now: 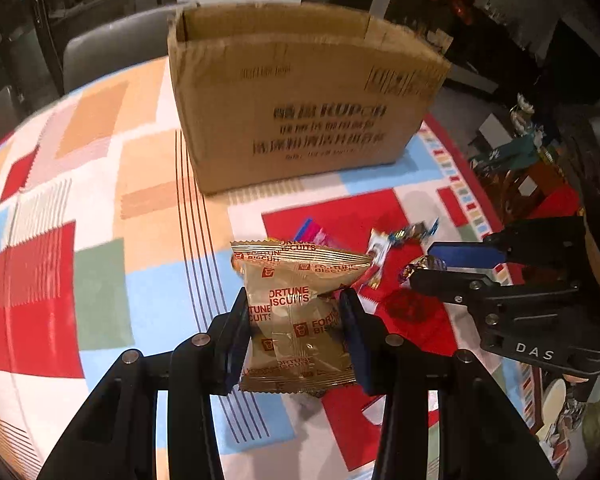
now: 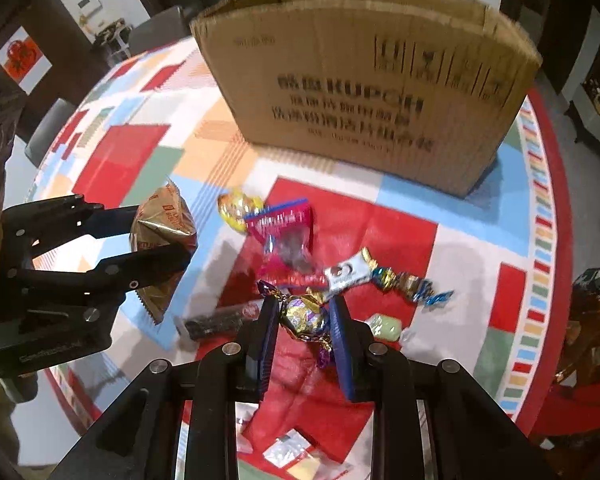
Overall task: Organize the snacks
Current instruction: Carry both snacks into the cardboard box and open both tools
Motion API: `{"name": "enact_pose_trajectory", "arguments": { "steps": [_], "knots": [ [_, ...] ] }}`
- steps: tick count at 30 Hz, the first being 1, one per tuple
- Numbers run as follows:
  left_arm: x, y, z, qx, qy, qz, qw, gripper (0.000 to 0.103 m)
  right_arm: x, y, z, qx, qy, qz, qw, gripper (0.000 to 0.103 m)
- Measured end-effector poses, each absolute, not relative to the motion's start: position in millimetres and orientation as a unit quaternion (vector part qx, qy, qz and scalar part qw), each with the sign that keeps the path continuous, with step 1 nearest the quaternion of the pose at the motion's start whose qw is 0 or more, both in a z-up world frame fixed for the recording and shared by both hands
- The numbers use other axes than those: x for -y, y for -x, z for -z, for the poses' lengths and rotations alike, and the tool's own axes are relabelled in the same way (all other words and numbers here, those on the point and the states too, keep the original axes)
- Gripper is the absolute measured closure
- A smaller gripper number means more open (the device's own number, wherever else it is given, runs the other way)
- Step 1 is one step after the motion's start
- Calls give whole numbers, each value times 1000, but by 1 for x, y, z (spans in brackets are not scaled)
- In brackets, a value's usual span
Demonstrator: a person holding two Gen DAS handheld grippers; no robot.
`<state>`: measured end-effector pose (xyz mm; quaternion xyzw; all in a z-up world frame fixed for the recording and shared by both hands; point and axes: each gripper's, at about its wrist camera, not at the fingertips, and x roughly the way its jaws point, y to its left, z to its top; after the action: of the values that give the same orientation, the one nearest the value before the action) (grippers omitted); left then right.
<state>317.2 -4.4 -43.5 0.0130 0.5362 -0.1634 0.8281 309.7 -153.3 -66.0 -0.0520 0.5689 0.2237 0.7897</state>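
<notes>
My left gripper (image 1: 296,300) is shut on a gold Fortune Biscuits packet (image 1: 296,312) and holds it above the table; it also shows in the right wrist view (image 2: 162,232). My right gripper (image 2: 304,308) is shut on a gold and purple foil candy (image 2: 304,318); in the left wrist view the right gripper (image 1: 420,266) is at the right with the candy (image 1: 426,263) at its tips. An open cardboard box (image 1: 300,92) stands behind, also in the right wrist view (image 2: 372,80).
On the patterned tablecloth (image 2: 132,152) lie loose snacks: a pink packet (image 2: 284,232), a yellow foil sweet (image 2: 236,206), a white wrapped candy (image 2: 346,274), a blue-gold candy (image 2: 412,286), a green sweet (image 2: 384,326) and a dark bar (image 2: 216,322). Chairs (image 1: 112,48) stand beyond the table.
</notes>
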Motion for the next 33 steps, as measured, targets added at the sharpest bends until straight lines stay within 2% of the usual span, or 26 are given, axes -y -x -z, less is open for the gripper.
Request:
{"name": "enact_pose_trajectory", "arguments": {
  "steps": [22,33],
  "knots": [
    [20,-373,-56,-450,-37,161,878,60,177,-359,-37,-478,14,-199,855,76],
    [26,-418,-72,-401,-32,152,903,60,179,-393,-59,-429,9,-191,883,76]
  ]
}}
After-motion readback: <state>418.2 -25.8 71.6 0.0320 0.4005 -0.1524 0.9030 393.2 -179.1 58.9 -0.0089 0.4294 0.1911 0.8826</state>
